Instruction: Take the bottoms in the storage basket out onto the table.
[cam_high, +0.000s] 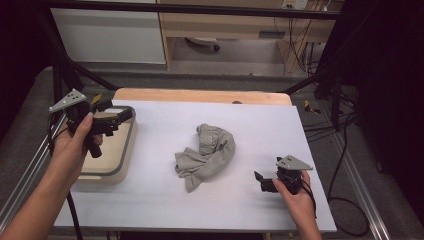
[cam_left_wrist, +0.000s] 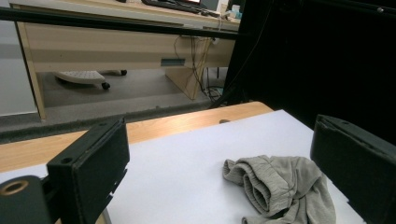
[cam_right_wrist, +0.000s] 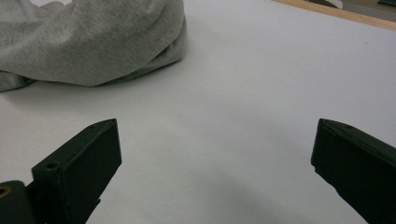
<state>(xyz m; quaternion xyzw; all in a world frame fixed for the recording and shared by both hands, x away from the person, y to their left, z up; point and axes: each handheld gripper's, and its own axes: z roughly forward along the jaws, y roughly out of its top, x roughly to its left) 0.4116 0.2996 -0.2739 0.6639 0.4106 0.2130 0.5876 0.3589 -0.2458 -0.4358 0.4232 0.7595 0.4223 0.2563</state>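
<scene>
My right hand-held gripper (cam_high: 261, 181) sits low over the white surface (cam_high: 260, 130) with its jaws spread wide and nothing between them; ahead of it and a little to its left lies the crumpled grey sweatpants (cam_high: 206, 154), near but not touching. My left hand-held gripper (cam_high: 119, 118) is raised, jaws also apart and empty, hovering above the shallow beige tray (cam_high: 124, 159) that rests at the surface's edge just below it; from there the garment lies ahead and to its right, well apart. In the left gripper view I can make out a ribbed elastic waistband (cam_left_wrist: 254, 182) rolled toward me on the heap. I judge the cloth light, soft and limp, so it will sag and unfold when lifted. It should not slip in the pads. The thick waistband fold looks the surest place to pinch, with the right jaws taking the near bunched edge (cam_right_wrist: 140, 70).
</scene>
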